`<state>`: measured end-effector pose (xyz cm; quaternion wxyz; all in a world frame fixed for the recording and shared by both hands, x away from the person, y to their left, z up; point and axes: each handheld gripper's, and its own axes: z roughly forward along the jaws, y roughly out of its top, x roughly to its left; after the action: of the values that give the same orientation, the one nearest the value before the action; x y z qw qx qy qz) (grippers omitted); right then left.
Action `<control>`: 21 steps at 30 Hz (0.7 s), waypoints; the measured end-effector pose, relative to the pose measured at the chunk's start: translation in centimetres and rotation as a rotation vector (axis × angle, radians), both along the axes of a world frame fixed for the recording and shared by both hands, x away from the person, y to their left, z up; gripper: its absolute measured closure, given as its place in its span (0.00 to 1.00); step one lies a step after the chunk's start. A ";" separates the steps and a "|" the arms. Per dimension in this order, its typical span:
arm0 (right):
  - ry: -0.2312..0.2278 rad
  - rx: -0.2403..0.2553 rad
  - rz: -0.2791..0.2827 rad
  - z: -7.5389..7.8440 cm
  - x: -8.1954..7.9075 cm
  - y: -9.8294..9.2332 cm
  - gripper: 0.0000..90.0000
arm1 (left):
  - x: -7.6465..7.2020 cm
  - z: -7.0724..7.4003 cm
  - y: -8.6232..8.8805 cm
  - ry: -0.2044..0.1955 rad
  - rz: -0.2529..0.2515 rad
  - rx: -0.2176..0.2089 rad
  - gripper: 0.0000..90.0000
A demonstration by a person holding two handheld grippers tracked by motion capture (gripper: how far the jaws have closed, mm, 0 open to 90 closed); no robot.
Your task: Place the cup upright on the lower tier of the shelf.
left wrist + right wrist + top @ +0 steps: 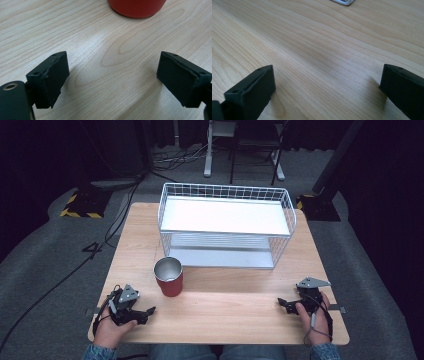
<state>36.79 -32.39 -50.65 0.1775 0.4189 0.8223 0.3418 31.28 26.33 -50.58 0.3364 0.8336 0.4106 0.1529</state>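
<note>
Nothing has been picked up yet — the work looks to be at its very start. The red metal tumbler with a silvery steel inside [168, 276] stands upright on the pale wooden surface [230, 312], just in front of the left front corner of the white two-tier wire rack [226, 225], close to it but seemingly not touching. Both tiers of the rack look bare. Judging from this layout, the whole job is still to do: reaching the tumbler, gripping it, and probably setting it somewhere on the rack.

The left gripper [145, 312] rests low at the near edge of the surface, to the near-left of the tumbler and aimed toward it. In the left gripper view its fingers [50, 77] are spread wide, with bare wood between them and the tumbler's red base [137, 7] ahead — near, but apart. They hold nothing.

The right gripper [284, 303] sits well to the right of the tumbler, also near the front edge. Its fingers [253, 91] are spread just as wide over bare wood, pinching nothing, with a corner of the rack's base [343, 2] far ahead.
</note>
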 end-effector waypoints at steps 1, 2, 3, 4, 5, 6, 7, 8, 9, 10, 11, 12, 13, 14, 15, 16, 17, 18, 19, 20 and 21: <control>0.000 0.000 0.000 0.0 0.0 0.0 0.00 | 0.0 0.0 0.0 -0.001 0.002 0.000 0.12; 0.000 0.000 0.000 0.0 0.0 0.0 0.00 | 0.0 0.0 0.0 -0.002 0.003 0.001 0.12; 0.000 0.000 0.000 0.0 0.0 0.0 0.00 | -0.1 0.0 0.0 0.001 0.006 -0.002 0.12; -0.001 -0.001 -0.001 0.0 0.0 0.0 0.00 | -0.1 0.0 0.0 0.001 0.006 -0.004 0.12; -0.001 -0.001 -0.001 0.0 0.0 0.0 0.00 | -0.1 0.0 0.0 0.001 0.006 -0.004 0.12; 0.000 0.000 0.000 0.0 0.0 0.0 0.00 | 0.0 0.0 0.0 0.001 0.004 -0.002 0.12; 0.000 0.000 0.000 0.0 0.0 0.0 0.00 | 0.0 0.0 0.0 0.001 0.004 -0.002 0.12; 0.000 0.000 0.000 0.0 0.0 0.0 0.00 | 0.0 0.0 0.0 0.000 0.006 -0.010 0.13; 0.000 0.000 0.000 0.0 0.0 0.0 0.00 | 0.0 0.1 0.1 -0.001 0.007 -0.029 0.15; 0.000 0.000 0.000 0.0 0.0 0.0 0.00 | 0.0 0.1 0.1 -0.001 0.008 -0.062 0.19; 0.000 0.000 0.000 0.0 0.0 0.0 0.00 | -0.1 0.2 0.2 0.003 0.007 -0.103 0.19; 0.000 0.000 0.000 0.0 0.0 0.0 0.00 | -0.1 0.2 0.2 0.003 0.007 -0.103 0.16; 0.000 0.000 0.000 0.0 0.0 0.0 0.00 | -0.1 0.3 0.2 -0.005 0.004 -0.134 0.16; 0.000 0.000 0.000 0.0 0.0 0.0 0.00 | -0.3 0.5 0.2 -0.046 -0.001 -0.158 0.17; 0.000 0.000 0.000 0.0 0.0 0.0 0.00 | -0.3 0.7 0.3 -0.068 -0.011 -0.162 0.17; 0.000 0.000 0.000 0.0 0.0 0.0 0.00 | -0.4 0.8 0.2 -0.086 -0.014 -0.176 0.17; 0.000 0.000 0.000 0.0 0.0 0.0 0.00 | -0.4 0.8 0.2 -0.086 -0.014 -0.176 0.17; 0.000 0.000 0.000 0.0 0.0 0.0 0.00 | -0.6 1.0 0.2 -0.120 -0.031 -0.205 0.17; 0.000 0.000 0.000 0.0 0.0 0.0 0.00 | -0.6 1.1 0.1 -0.141 -0.033 -0.216 0.17; 0.000 0.000 0.000 0.0 0.0 0.0 0.00 | -0.7 1.1 0.1 -0.156 -0.030 -0.234 0.17; 0.000 0.000 0.000 0.0 0.0 0.0 0.00 | -0.8 1.2 0.1 -0.172 -0.024 -0.247 0.17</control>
<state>36.79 -32.39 -50.65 0.1776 0.4189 0.8223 0.3418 30.53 26.39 -49.37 0.4723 0.7744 0.3862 0.1679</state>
